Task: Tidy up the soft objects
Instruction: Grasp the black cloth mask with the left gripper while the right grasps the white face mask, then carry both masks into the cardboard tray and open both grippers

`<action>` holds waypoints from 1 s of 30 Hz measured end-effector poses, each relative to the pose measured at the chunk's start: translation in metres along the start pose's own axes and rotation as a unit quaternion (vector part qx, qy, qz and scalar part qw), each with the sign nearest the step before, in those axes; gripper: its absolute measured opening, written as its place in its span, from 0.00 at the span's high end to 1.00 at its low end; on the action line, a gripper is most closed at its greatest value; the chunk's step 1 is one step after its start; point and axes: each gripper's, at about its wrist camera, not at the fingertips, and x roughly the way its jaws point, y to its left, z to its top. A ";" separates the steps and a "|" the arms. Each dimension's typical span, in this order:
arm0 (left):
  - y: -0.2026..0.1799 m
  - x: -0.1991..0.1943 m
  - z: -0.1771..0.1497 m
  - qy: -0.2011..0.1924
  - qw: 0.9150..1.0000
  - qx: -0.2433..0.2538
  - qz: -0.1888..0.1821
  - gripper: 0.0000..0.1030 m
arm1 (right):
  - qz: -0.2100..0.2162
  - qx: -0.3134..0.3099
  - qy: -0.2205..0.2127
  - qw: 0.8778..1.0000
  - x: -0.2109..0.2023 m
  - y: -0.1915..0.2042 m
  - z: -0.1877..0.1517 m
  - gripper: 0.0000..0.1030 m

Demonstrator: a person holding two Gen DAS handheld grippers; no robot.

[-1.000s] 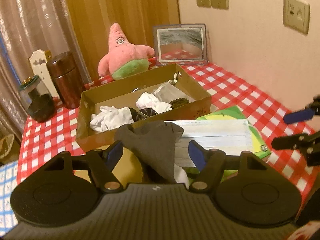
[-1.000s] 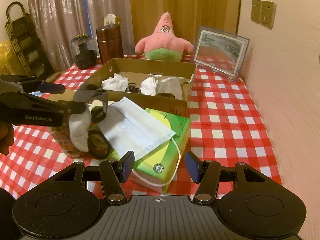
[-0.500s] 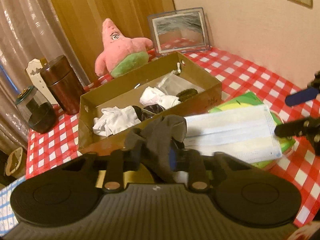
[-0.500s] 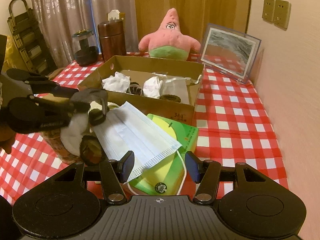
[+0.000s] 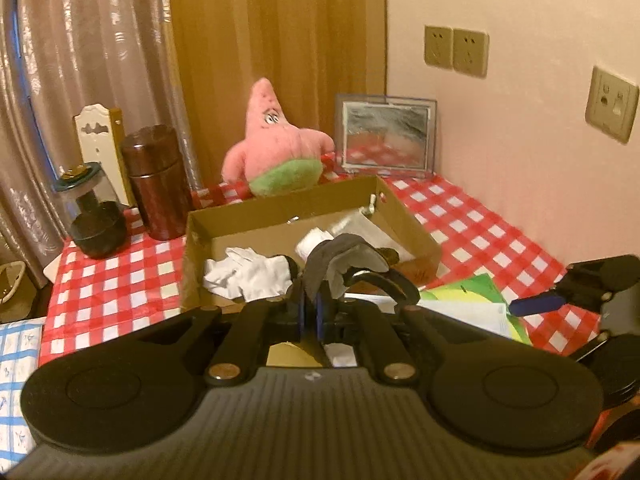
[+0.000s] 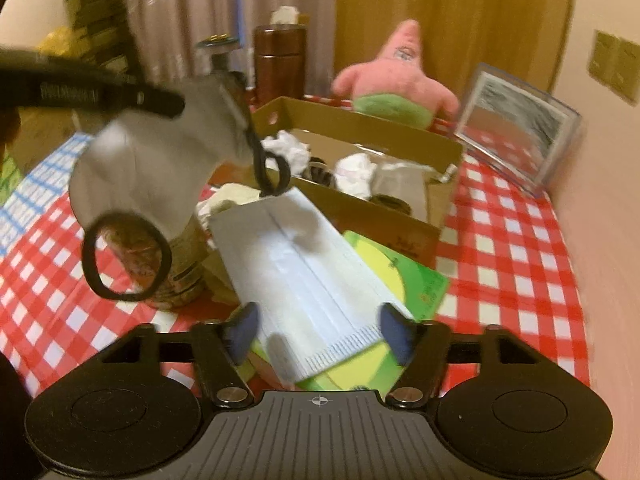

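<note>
My left gripper (image 5: 309, 307) is shut on a grey face mask (image 5: 344, 254) with black ear loops and holds it in the air in front of the open cardboard box (image 5: 280, 216). In the right wrist view the grey mask (image 6: 160, 152) hangs from the left gripper above a patterned can (image 6: 160, 256). My right gripper (image 6: 320, 330) is open, its fingers on either side of a white-blue surgical mask (image 6: 304, 276) that lies on a green tissue pack (image 6: 408, 280). The box holds white cloths (image 5: 248, 276) and other small items.
A pink starfish plush (image 5: 276, 152) sits behind the box, with a framed picture (image 5: 386, 136) beside it at the wall. A brown canister (image 5: 156, 188) and a dark jar (image 5: 92, 216) stand at the back left. The table has a red checked cloth (image 5: 480, 232).
My left gripper closed on the grey mask and lifted it off the can. My right gripper moved forward so its open fingers flank the surgical mask.
</note>
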 end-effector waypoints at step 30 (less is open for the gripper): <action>0.022 -0.042 -0.001 -0.020 0.999 -0.046 0.011 0.96 | -0.007 -0.050 0.014 0.999 0.020 0.021 0.008 0.96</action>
